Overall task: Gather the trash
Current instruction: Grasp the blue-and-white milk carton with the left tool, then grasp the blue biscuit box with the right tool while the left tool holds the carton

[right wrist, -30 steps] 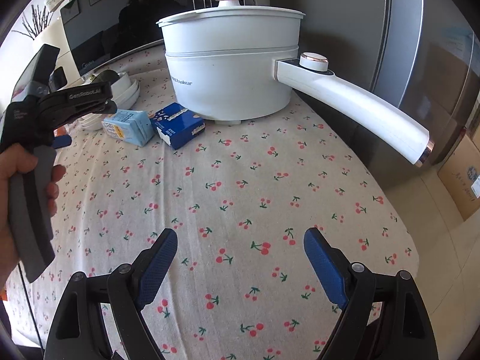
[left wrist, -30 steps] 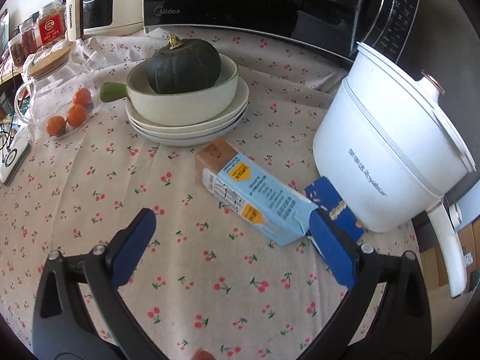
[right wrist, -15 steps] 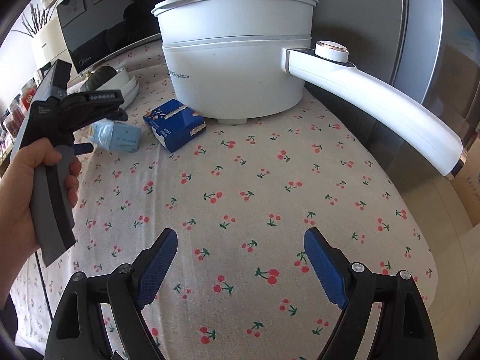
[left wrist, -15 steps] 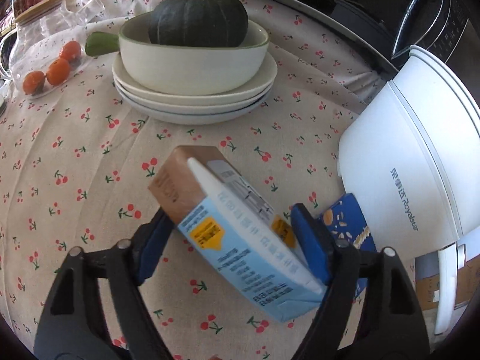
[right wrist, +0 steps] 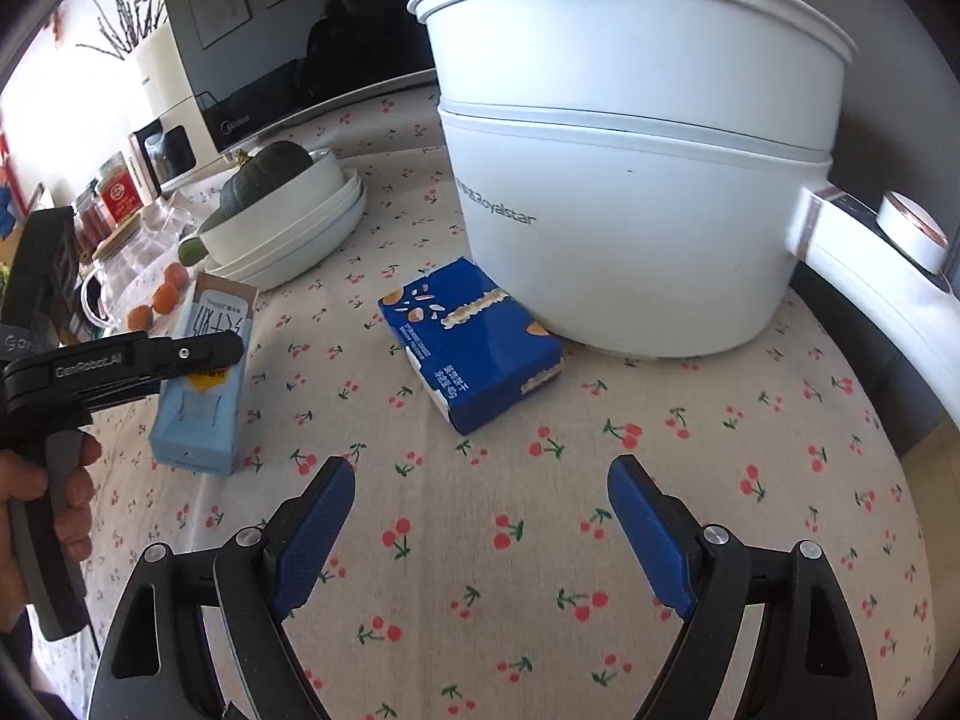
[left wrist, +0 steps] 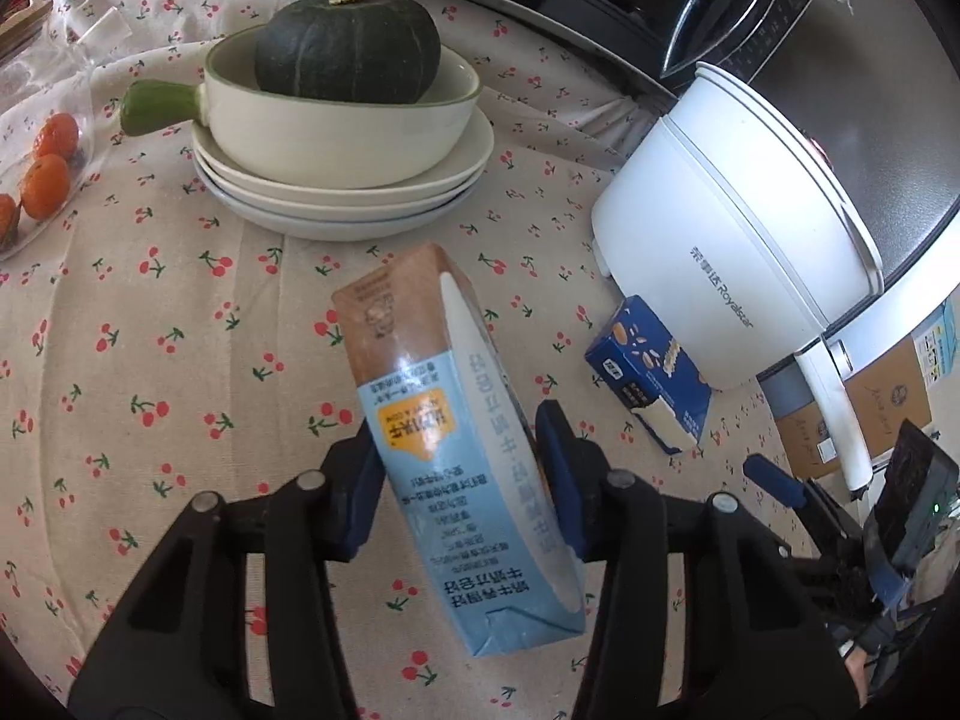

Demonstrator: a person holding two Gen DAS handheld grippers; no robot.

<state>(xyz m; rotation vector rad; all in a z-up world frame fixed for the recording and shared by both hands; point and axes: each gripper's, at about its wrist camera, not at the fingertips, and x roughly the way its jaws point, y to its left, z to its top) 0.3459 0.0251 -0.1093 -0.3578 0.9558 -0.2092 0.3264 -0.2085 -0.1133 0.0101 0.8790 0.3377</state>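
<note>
The left hand-held gripper (left wrist: 459, 480) is closing on the light-blue carton (left wrist: 462, 456), which sits between its blue pads (left wrist: 558, 480); the pads are at the carton's two sides, about midway along its length, and the carton looks tilted, its brown end raised toward the white pot (left wrist: 732, 228). From the right wrist view the carton's lower end seems close to the bench (right wrist: 600, 540) or on it, so I cannot tell whether it is fully lifted. The right hand-held gripper (right wrist: 480, 534) is wide open with nothing in it, held above the cloth in front of the pot, facing the dark-blue box (right wrist: 474, 342) that lies against the pot's base.

Risks, as I judge them:
- A thin carton can crush as the jaws close; if any liquid is left, it may leak onto the cloth
- The grip is on smooth sides and the carton hangs at an angle, so it may pivot or slip out while being carried
- The box touches the pot, so the right jaw on that side has little room; it could knock the pot or push the box under its handle (right wrist: 888, 300)
- Both grippers work in front of the pot and could collide
</note>
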